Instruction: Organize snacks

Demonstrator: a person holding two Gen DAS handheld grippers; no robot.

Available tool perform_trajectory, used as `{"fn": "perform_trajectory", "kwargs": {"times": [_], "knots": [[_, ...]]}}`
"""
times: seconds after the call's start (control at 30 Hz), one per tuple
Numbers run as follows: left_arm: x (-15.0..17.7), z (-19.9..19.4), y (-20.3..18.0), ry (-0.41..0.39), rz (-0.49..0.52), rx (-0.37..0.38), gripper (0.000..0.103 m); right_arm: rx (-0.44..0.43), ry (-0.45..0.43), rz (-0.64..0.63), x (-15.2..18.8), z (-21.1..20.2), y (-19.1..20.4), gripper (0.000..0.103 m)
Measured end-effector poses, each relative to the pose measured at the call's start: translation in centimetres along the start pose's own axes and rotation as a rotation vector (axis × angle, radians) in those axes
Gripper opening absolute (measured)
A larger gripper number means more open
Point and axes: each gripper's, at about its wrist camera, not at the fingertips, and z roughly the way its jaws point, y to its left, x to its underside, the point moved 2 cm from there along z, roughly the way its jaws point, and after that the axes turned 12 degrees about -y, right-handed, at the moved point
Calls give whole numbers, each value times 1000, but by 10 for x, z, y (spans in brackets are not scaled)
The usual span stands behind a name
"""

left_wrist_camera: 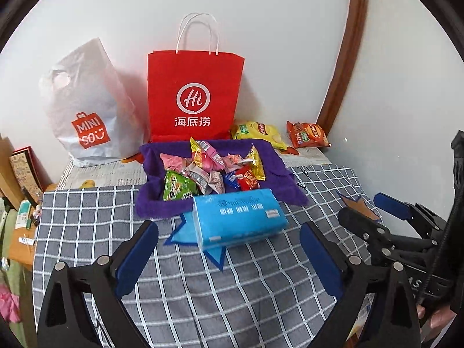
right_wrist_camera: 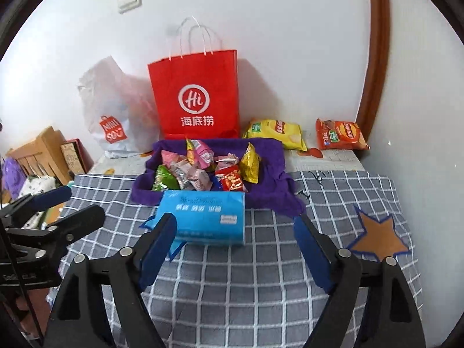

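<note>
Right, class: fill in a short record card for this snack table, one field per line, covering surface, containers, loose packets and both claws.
surface: grey checked cloth
snack pile: small packets on a purple towel
in front of towel: blue tissue pack, on a blue star marker
at the wall: red paper bag, white plastic bag
loose packets: yellow crisp bag, orange crisp bag
left claw: open, empty
right claw: open, empty
</note>
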Motion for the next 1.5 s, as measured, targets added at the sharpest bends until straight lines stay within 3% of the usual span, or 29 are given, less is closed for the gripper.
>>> {"fn": "perform_trajectory", "kwargs": {"times": [0.37, 0.63, 1.5], "knots": [[27, -57, -27, -72, 37, -18, 101, 63, -45, 69, 25, -65, -18, 101], [39, -78, -35, -88, 31, -70, 102, 77, -89, 35, 39, -100, -20, 102], [43, -93, -37, -113, 63, -114, 102, 64, -104, 27, 47, -118, -14, 103]]}}
